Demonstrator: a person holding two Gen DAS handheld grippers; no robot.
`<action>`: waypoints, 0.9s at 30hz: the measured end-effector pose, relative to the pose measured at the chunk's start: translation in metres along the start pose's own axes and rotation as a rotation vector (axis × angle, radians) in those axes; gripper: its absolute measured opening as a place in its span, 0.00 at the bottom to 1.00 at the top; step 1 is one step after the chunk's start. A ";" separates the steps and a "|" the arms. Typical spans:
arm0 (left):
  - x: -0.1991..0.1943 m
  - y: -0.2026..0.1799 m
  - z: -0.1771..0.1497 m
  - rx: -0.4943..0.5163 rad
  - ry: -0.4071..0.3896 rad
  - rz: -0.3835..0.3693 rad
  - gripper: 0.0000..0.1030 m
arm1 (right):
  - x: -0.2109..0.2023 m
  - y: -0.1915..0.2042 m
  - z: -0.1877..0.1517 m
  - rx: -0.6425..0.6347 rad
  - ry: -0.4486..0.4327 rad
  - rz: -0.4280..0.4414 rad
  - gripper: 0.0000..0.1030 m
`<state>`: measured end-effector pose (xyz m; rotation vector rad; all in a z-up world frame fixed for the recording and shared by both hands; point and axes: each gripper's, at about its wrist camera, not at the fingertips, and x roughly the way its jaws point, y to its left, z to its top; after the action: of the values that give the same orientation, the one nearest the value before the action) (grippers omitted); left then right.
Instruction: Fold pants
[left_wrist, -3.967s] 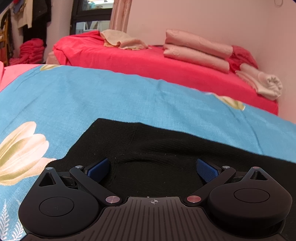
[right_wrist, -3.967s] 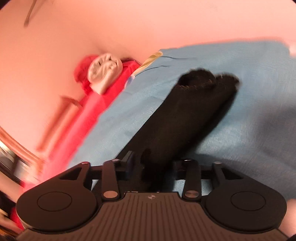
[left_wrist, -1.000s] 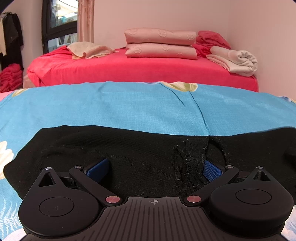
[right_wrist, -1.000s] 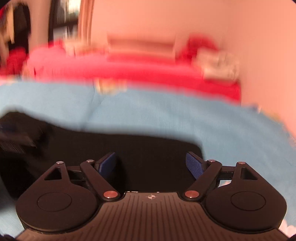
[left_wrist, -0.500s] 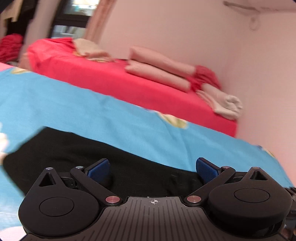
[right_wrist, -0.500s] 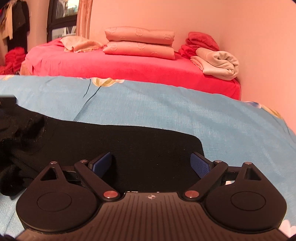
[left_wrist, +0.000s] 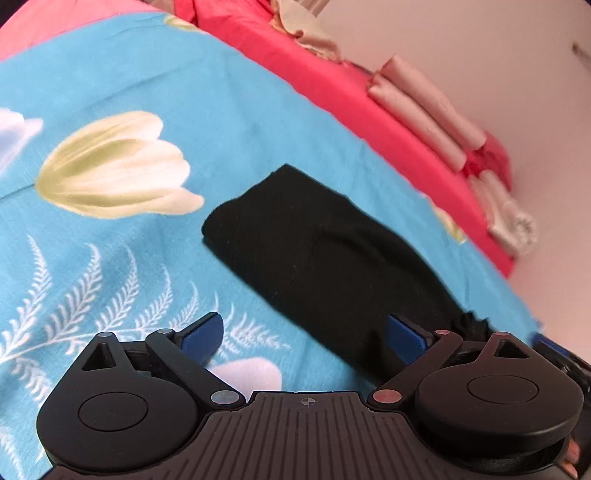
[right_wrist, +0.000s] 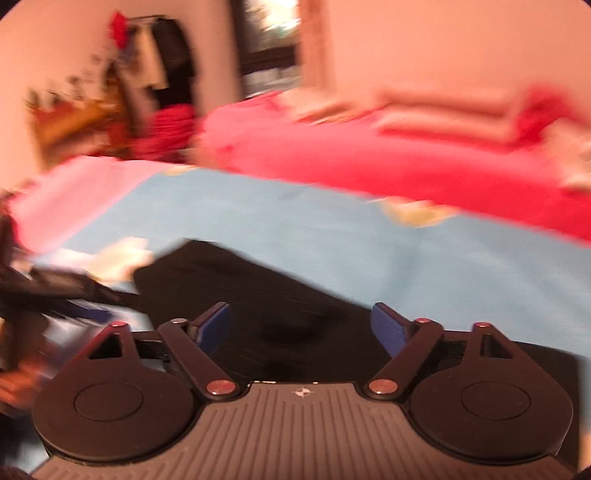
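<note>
The black pants (left_wrist: 317, 254) lie folded into a long strip on the blue flowered bedsheet (left_wrist: 122, 92). My left gripper (left_wrist: 304, 332) is open and empty, held above the sheet at the near left edge of the strip. In the blurred right wrist view the pants (right_wrist: 280, 295) lie flat under my right gripper (right_wrist: 301, 325), which is open and empty just above the cloth. The left gripper shows as a dark blur (right_wrist: 55, 291) at the left of that view.
A red bed (left_wrist: 332, 85) stands behind the blue sheet, with folded pink bedding (left_wrist: 424, 110) and a rolled white towel (left_wrist: 517, 225) on it by the wall. Clothes hang by a dark window (right_wrist: 273, 44) at the back left.
My left gripper has lifted and swung left, now looking down at the pants' left end. My right gripper has swung left over the pants, its view blurred. Both stay open.
</note>
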<state>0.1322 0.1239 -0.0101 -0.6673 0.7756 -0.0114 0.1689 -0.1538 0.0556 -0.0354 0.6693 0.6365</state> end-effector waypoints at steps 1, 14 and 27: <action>0.001 0.002 0.001 -0.005 0.003 -0.006 1.00 | 0.011 0.005 0.012 -0.004 0.020 0.040 0.81; 0.023 0.027 0.031 -0.101 0.032 -0.084 1.00 | 0.043 0.130 -0.045 -0.613 0.022 -0.156 0.82; 0.030 0.030 0.044 -0.105 0.012 -0.060 1.00 | 0.117 0.195 -0.094 -0.897 -0.013 -0.404 0.65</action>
<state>0.1762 0.1650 -0.0234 -0.7907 0.7717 -0.0296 0.0768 0.0460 -0.0545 -0.9741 0.3027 0.4987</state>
